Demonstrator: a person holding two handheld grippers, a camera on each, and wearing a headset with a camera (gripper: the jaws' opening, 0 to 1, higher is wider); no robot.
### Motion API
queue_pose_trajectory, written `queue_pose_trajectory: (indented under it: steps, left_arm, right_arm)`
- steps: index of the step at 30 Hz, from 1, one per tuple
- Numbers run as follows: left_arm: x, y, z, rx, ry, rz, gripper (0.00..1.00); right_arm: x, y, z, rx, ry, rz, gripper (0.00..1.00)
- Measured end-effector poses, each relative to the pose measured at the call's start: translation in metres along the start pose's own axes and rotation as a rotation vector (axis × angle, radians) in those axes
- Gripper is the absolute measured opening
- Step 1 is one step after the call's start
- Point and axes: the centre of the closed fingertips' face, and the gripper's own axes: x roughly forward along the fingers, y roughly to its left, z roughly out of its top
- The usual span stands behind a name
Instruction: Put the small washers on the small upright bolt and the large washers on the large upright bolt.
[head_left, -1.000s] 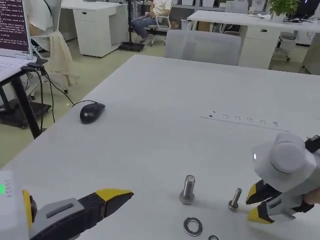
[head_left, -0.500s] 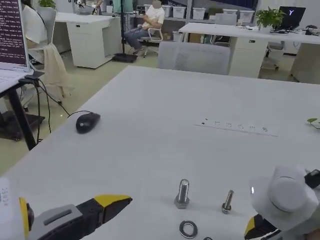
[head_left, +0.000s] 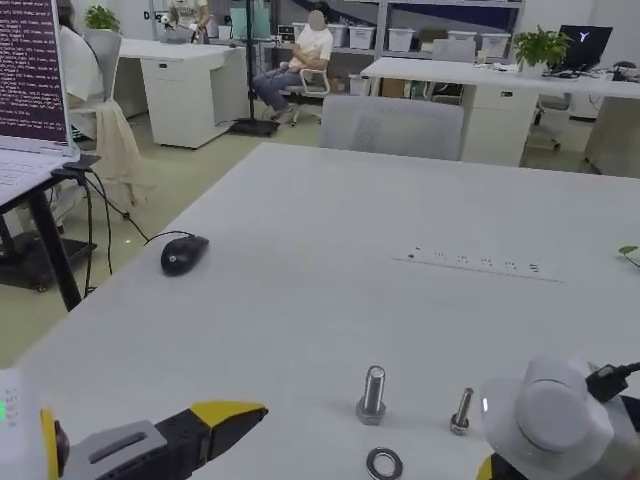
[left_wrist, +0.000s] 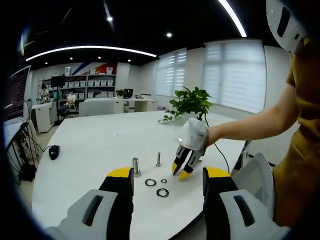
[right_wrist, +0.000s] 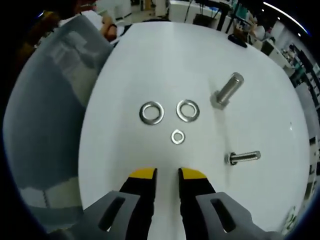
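Observation:
Two bolts stand upright on the white table (head_left: 300, 300): a large bolt (head_left: 372, 393) and, to its right, a small bolt (head_left: 461, 411). Two large washers (right_wrist: 152, 112) (right_wrist: 188, 110) and one small washer (right_wrist: 177, 136) lie flat in front of my right gripper (right_wrist: 167, 174), whose jaws are slightly apart with nothing between them. One large washer (head_left: 384, 463) lies just in front of the large bolt. My left gripper (left_wrist: 168, 174) hovers wide open and empty at the near left, well away from the parts.
A black mouse (head_left: 184, 253) lies at the left and a power strip (head_left: 475, 264) is set into the table further back. A grey chair (head_left: 392, 125) stands behind the far edge. A potted plant (left_wrist: 190, 102) sits past the bolts.
The right gripper has drawn back from beside the small bolt toward the near edge. The head camera has tilted up a little. The left gripper has stayed put.

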Motion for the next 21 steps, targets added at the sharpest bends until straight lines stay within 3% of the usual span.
queue_pose_trajectory:
  steps: [10, 21]
  left_arm:
    - [-0.001, 0.005, 0.001, -0.006, -0.006, 0.011, 0.55]
    - [0.003, 0.011, 0.000, -0.023, -0.014, 0.028, 0.55]
  right_arm:
    - [0.014, -0.010, 0.029, -0.037, -0.014, 0.023, 0.18]
    - [0.016, -0.009, 0.035, -0.084, -0.008, 0.057, 0.16]
